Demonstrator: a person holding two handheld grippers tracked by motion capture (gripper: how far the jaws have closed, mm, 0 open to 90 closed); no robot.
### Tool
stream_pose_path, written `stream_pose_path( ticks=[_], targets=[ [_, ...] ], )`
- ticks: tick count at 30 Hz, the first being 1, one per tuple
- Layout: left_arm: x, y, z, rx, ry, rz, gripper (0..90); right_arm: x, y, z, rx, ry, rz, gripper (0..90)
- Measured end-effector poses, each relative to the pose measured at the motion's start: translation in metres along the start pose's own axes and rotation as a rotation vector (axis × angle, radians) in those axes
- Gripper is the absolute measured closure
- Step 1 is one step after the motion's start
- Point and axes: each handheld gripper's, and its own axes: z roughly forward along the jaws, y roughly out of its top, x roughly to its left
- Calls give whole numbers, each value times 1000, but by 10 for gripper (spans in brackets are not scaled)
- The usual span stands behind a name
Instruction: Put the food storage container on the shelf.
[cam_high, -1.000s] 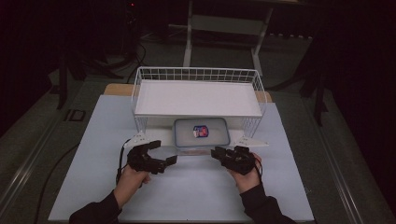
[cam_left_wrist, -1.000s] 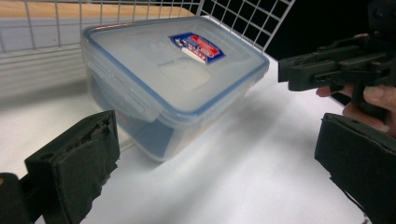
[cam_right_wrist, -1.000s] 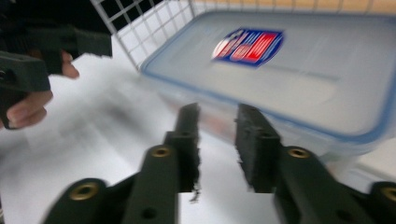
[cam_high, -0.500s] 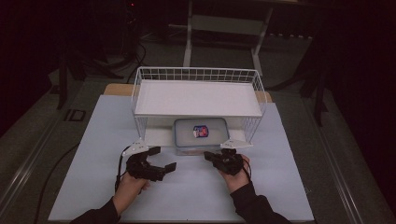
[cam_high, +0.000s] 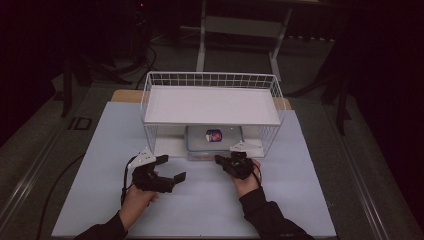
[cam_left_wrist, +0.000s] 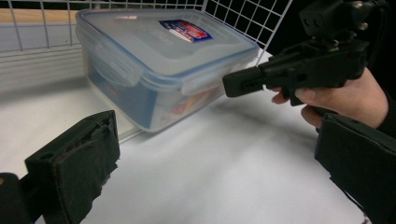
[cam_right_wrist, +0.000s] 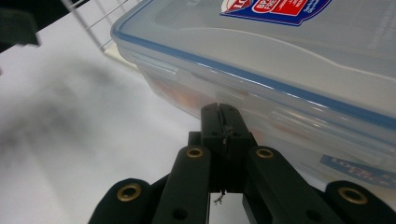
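Note:
A clear plastic food container (cam_high: 215, 140) with a blue-rimmed lid and a red and blue label stands under the white wire shelf (cam_high: 212, 105). My right gripper (cam_high: 219, 160) is shut with nothing between its jaws. In the right gripper view its tips (cam_right_wrist: 225, 114) sit right at the front wall of the container (cam_right_wrist: 280, 60), below the lid's latch; whether they touch it I cannot tell. My left gripper (cam_high: 172, 167) stands open on the mat, left of the container. In the left gripper view its jaws (cam_left_wrist: 215, 140) are wide apart, with the container (cam_left_wrist: 163, 60) and the right gripper (cam_left_wrist: 236, 84) ahead.
The wire shelf stands on a pale mat (cam_high: 210, 210) over the table, with its mesh sides (cam_high: 270, 137) flanking the container. A solid white board (cam_high: 212, 105) roofs the space above the container. The floor around is dark, with stands and cables.
My right gripper has moved left and forward until its tips reach the container's front. The left gripper has drifted slightly left and back, still open.

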Motion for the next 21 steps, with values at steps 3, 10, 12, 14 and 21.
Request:
stream_pose_path(
  ticks=[3, 10, 12, 14, 21],
  targets=[
    [1, 0, -2, -5, 3, -5, 0, -4, 7, 7, -4, -24, 1, 898],
    [1, 0, -3, -12, 14, -3, 0, -13, 15, 17, -17, -45, 30, 898],
    [0, 0, -3, -9, 12, 6, 0, -15, 17, 20, -21, -53, 32, 898],
    [0, 0, -3, -9, 12, 6, 0, -15, 18, 21, -22, -58, 27, 898],
    [0, 0, -3, -7, 15, 12, 0, -14, 25, 33, -25, -63, 18, 898]
  ],
)
